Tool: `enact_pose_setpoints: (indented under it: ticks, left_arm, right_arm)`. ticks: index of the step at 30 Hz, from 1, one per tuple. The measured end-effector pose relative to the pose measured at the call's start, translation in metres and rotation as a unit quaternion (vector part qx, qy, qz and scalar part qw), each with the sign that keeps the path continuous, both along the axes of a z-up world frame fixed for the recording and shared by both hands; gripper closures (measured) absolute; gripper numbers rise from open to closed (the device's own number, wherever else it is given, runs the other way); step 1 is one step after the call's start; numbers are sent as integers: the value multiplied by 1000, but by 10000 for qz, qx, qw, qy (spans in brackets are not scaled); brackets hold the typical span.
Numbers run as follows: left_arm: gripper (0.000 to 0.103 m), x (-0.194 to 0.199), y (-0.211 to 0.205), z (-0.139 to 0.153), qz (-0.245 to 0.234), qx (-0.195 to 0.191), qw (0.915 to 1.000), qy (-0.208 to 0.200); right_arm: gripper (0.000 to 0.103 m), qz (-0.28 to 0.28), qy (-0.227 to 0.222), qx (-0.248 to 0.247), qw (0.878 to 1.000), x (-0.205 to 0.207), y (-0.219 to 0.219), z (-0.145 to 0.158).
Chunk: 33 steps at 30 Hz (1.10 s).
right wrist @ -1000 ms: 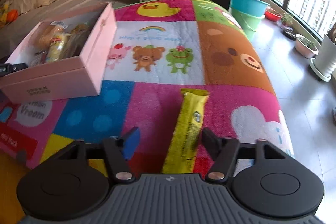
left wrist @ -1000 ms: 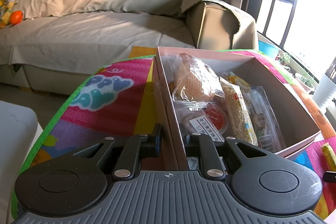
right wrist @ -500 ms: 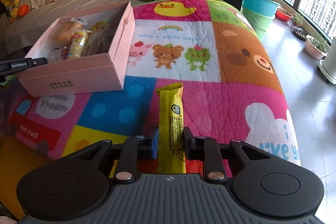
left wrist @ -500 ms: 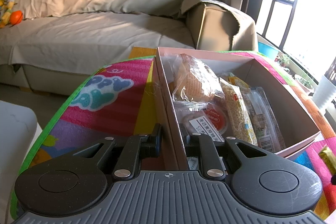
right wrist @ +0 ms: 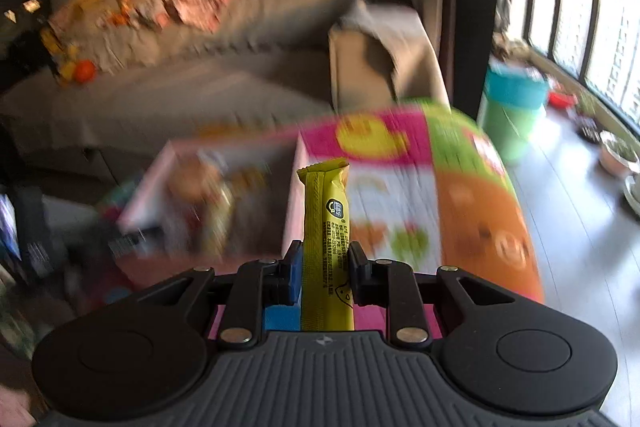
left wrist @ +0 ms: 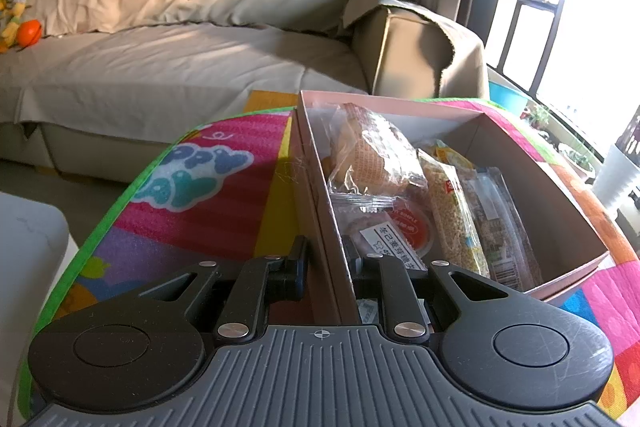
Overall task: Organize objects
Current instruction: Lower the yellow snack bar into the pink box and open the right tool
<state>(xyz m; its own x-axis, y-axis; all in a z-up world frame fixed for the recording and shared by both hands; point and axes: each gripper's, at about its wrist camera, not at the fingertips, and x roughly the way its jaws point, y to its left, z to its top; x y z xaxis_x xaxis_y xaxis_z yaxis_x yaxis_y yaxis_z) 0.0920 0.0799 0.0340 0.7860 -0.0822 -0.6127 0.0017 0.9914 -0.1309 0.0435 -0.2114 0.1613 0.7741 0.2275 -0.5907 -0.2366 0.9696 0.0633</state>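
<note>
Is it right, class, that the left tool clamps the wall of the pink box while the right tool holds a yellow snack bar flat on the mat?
Not quite. The right tool holds the yellow bar lifted off the mat, as the right wrist view shows. The rest stands: the left tool clamps the wall of the pink box.

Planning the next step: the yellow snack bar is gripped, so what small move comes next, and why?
Probably carry the yellow snack bar, clamped in the right hand-held gripper, leftward over the pink box. The left hand-held gripper pinches its wall, and room remains beside the packets.
</note>
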Motion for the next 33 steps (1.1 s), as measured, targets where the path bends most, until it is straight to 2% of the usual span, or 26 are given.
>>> enact_pose_setpoints:
  ticks: [3, 5, 7, 12, 17, 25, 33]
  left_arm:
    - [84, -1, 1, 0, 1, 2, 10000, 1]
    - [84, -1, 1, 0, -7, -1, 10000, -5]
    - [84, 1, 1, 0, -20, -4, 10000, -8]
    - [84, 3, -1, 1, -40, -13, 10000, -13]
    - [84, 2, 0, 0, -34, -18, 10000, -15]
    - [84, 2, 1, 0, -35, -19, 10000, -13]
    - [84, 2, 1, -1, -37, -19, 10000, -14]
  right_arm:
    - [81, 241, -395, 228, 9987, 14, 16, 28]
    - [81, 325, -571, 276, 9975, 29, 30, 36]
    - [81, 361, -564, 315, 9973, 43, 42, 37]
    - [81, 263, -285, 261, 9989, 81, 64, 14]
    - [80, 182, 56, 300, 9994, 98, 66, -11]
    - [80, 144, 250, 200, 9994, 98, 68, -36]
    - [78, 139, 188, 69, 9997, 90, 66, -44]
